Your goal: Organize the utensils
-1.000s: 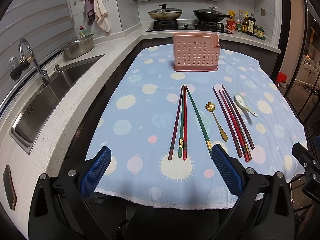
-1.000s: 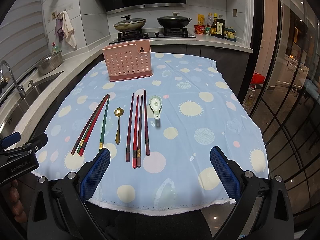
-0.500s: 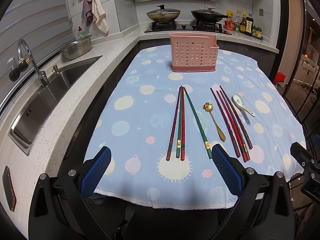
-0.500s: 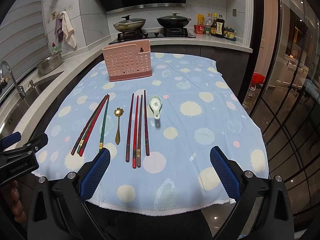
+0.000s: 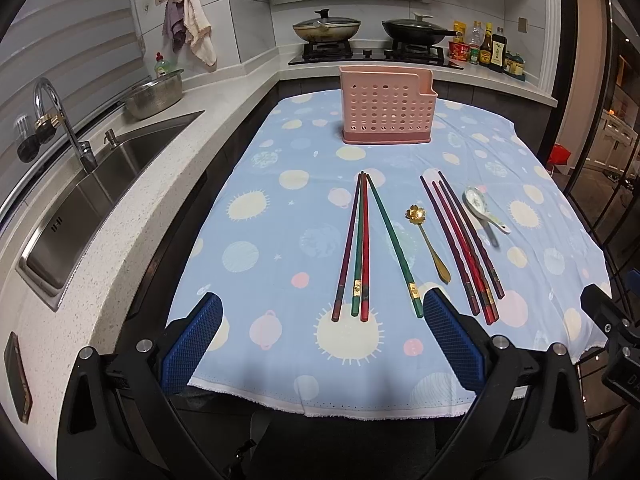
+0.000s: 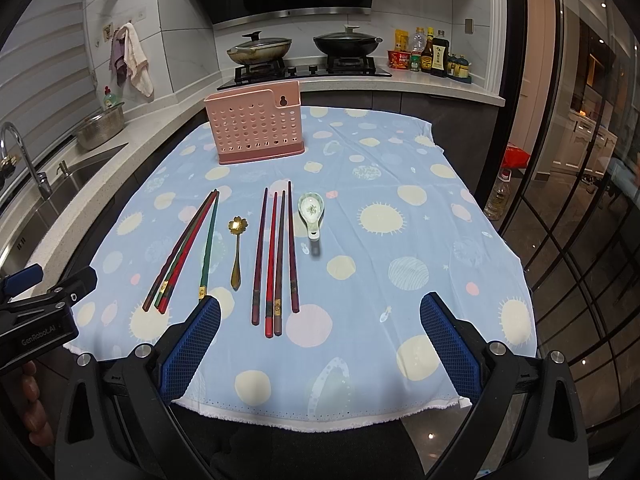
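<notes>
While both grippers — left gripper (image 5: 320, 340) and right gripper (image 6: 320, 340) — hang wide open and empty, chopsticks (image 5: 360, 248) and spoons lie flat before the pink holder (image 5: 387, 108) — well apart.

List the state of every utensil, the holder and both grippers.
left gripper: open, holding nothing
right gripper: open, holding nothing
pink holder: upright, nothing sticking out
left chopstick group: flat on cloth
right chopstick group: flat on cloth
gold spoon: flat, bowl toward holder
ceramic spoon: lying bowl up
</notes>
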Demonstrator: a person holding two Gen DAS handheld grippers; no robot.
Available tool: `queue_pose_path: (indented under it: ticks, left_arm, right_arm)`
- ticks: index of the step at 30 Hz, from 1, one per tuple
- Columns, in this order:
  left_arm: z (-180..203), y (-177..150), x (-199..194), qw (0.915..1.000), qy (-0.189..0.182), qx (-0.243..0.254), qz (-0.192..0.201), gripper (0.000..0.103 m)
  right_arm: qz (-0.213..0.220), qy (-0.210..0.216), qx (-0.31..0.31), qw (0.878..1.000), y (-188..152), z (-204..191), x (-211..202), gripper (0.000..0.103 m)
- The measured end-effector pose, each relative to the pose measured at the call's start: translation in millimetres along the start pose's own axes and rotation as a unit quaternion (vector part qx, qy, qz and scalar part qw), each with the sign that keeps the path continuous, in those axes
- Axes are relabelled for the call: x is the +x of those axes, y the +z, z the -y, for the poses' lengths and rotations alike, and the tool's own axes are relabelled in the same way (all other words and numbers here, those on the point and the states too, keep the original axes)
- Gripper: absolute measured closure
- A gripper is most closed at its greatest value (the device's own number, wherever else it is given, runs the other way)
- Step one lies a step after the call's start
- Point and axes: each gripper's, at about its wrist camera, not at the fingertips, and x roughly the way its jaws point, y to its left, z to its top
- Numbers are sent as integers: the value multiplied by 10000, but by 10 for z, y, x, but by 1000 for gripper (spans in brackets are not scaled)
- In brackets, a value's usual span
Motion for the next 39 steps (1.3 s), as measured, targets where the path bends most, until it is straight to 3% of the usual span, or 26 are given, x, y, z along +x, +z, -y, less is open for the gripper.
queue_pose_path:
  ticks: [39]
  left_arm:
    - [-23, 19, -52, 10000, -39, 5, 68, 7]
  right_arm:
    - [14, 3, 0, 10000, -6, 2, -5, 7]
